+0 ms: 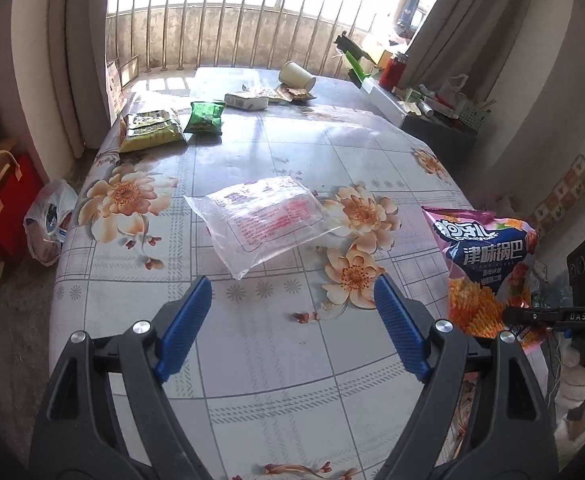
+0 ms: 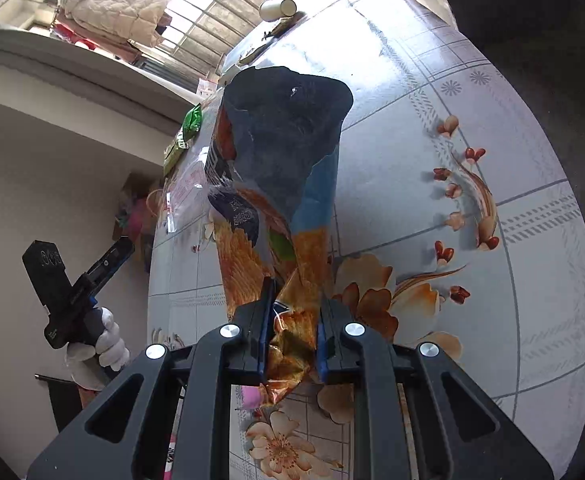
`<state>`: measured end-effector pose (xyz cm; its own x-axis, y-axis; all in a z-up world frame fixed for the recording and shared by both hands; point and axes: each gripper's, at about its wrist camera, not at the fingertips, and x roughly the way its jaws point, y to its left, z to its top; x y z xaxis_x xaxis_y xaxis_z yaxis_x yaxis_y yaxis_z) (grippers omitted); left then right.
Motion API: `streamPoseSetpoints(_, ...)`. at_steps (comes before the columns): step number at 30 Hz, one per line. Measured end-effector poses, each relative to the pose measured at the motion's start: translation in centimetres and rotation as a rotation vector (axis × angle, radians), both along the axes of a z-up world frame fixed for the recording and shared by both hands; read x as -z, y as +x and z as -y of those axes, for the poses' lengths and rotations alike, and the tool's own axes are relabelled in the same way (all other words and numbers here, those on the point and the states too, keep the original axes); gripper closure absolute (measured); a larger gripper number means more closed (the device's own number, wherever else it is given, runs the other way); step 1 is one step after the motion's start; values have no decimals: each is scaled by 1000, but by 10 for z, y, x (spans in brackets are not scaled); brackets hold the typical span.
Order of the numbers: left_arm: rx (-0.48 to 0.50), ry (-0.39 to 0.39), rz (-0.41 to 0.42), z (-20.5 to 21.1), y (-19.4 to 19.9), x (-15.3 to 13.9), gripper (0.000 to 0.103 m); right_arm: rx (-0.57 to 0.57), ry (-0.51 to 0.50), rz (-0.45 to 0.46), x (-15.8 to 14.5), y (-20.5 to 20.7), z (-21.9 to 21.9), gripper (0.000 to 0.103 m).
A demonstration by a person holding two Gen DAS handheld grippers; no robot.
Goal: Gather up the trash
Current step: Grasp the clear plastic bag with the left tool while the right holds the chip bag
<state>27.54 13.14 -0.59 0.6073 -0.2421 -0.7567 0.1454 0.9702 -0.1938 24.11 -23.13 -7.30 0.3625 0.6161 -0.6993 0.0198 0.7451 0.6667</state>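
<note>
Left gripper (image 1: 292,312): jaws spread, above the table (image 1: 276,360), near the clear wrapper (image 1: 264,220).
Right gripper (image 2: 292,336): pinching the snack bag (image 2: 276,184), held up at the table's right.

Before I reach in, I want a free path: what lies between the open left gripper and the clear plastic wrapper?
Only bare flowered tablecloth lies between the left gripper and the clear plastic wrapper, as the left wrist view shows.
</note>
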Motion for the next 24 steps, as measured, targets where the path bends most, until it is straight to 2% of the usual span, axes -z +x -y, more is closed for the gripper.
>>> streamPoseSetpoints(2, -31, 15, -22, 0, 15, 4, 24, 19, 4, 6, 2, -12, 7, 85)
streamPoseSetpoints(3, -61, -7, -48, -4, 22, 7, 24, 29, 10, 6, 4, -16, 11, 85)
streamPoseSetpoints(4, -103, -62, -83, -11, 30, 12, 24, 36, 16, 6, 6, -19, 14, 85)
streamPoseSetpoints(7, -222, -288, -198, -41, 48, 35, 24, 49, 30, 7, 11, -22, 15, 84)
streamPoseSetpoints(8, -241, -342, -225, -48, 54, 43, 28, 48, 35, 9, 13, -23, 15, 84)
streamPoseSetpoints(9, -249, -385, -245, -52, 59, 49, 40, 46, 38, 10, 14, -20, 16, 84)
streamPoseSetpoints(11, -258, -433, -279, -56, 70, 61, 49, 46, 39, 11, 16, -17, 17, 84)
streamPoseSetpoints(14, -289, -466, -301, -59, 78, 73, 74, 46, 45, 14, 15, -13, 13, 84)
streamPoseSetpoints(17, -287, -471, -284, -54, 75, 78, 77, 57, 45, 27, 14, -18, 19, 84)
streamPoseSetpoints(20, -248, -433, -275, -44, 67, 74, 95, 68, 45, 38, 11, -25, 24, 84)
streamPoseSetpoints(24, -185, -411, -275, -26, 40, 64, 95, 81, 47, 56, 5, -35, 28, 84)
